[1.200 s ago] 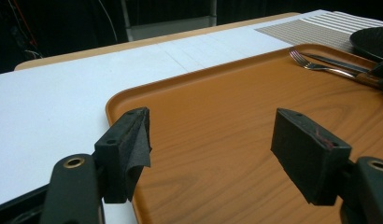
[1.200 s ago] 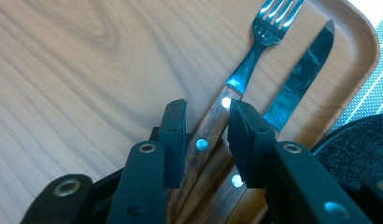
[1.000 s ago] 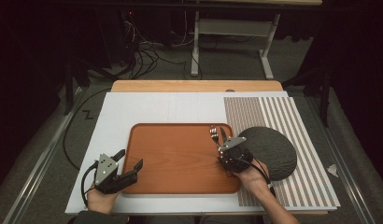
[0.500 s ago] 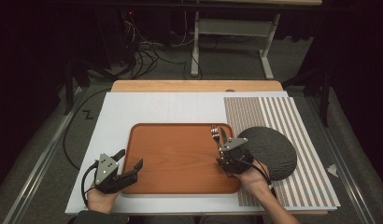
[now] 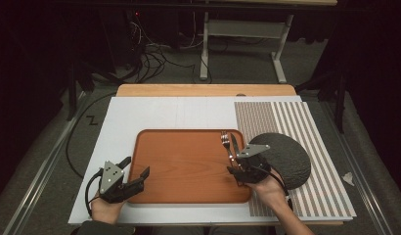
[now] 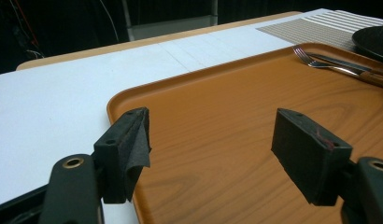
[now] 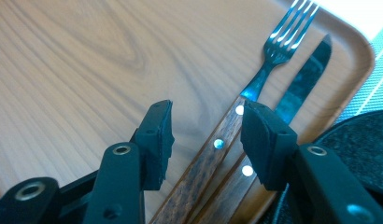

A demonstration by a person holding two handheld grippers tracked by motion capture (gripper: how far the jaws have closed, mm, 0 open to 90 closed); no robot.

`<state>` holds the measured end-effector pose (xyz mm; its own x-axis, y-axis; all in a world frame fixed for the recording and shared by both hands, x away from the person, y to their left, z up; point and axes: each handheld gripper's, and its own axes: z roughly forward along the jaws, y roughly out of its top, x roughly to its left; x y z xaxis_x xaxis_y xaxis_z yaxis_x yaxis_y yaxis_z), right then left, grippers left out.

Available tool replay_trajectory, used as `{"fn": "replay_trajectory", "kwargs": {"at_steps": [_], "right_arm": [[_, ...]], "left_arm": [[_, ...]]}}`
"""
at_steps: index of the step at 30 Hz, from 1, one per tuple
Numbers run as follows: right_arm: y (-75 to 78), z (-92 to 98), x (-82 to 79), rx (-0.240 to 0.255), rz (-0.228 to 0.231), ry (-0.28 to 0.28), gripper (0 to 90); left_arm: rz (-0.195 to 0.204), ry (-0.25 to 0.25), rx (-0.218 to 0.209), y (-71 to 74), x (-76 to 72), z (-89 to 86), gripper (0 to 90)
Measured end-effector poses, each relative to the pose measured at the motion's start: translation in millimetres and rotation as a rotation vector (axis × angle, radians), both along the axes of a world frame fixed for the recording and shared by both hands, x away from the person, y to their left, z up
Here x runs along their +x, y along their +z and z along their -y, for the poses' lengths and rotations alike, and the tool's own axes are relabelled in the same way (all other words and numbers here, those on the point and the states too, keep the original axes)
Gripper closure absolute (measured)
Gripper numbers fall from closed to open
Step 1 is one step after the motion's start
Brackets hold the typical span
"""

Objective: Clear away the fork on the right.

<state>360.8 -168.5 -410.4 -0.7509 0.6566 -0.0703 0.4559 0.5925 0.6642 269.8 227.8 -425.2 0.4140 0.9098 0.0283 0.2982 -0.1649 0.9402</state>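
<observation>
In the high view, the right gripper (image 5: pixel 236 159) sits at the right edge of the tray (image 5: pixel 189 166), over the handles of the fork (image 5: pixel 225 140) and knife (image 5: pixel 233 143), which lie side by side on the tray just beside the dark plate (image 5: pixel 286 156) on the striped mat (image 5: pixel 296 132). Its jaws have just been opening, which reads as a release: the cutlery now seems laid down on the tray, and the hand has hardly shifted since a second ago. The left gripper (image 5: pixel 136 172) rests at the tray's left edge, where it was in the earlier frames. In the left gripper view, its jaws stand wide apart with nothing between them, over the tray's near corner; fork (image 6: pixel 311 58) and knife (image 6: pixel 348 63) lie far across. In the right gripper view, the jaws are parted with the fork's wooden handle (image 7: pixel 208 158) between them, the pads apparently clear of it; the knife (image 7: pixel 301 84) lies alongside. No brand, label or writing can be read anywhere.
</observation>
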Motion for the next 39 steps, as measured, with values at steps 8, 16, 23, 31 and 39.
{"fn": "replay_trajectory", "kwargs": {"at_steps": [8,16,23,31,39], "right_arm": [[4.4,13.8,-2.8,0.083,0.022,-0.029,51.2],[6.0,27.4,-8.8,0.118,0.057,-0.027,46.3],[6.3,43.4,-11.5,0.165,0.088,-0.052,42.2],[11.6,61.3,-16.9,0.223,0.105,-0.08,42.1],[10.9,78.4,-24.1,0.26,0.133,-0.097,40.8]], "left_arm": [[0.002,0.002,-0.003,0.1,0.0,-0.1,28.1],[-0.004,0.0,-0.01,-0.2,1.3,-1.0,28.1],[-0.006,0.003,-0.015,-0.3,1.9,-1.7,28.1],[-0.006,0.002,-0.015,-0.2,1.9,-1.6,28.1],[-0.005,0.004,-0.017,0.0,1.5,-2.0,28.1]]}}
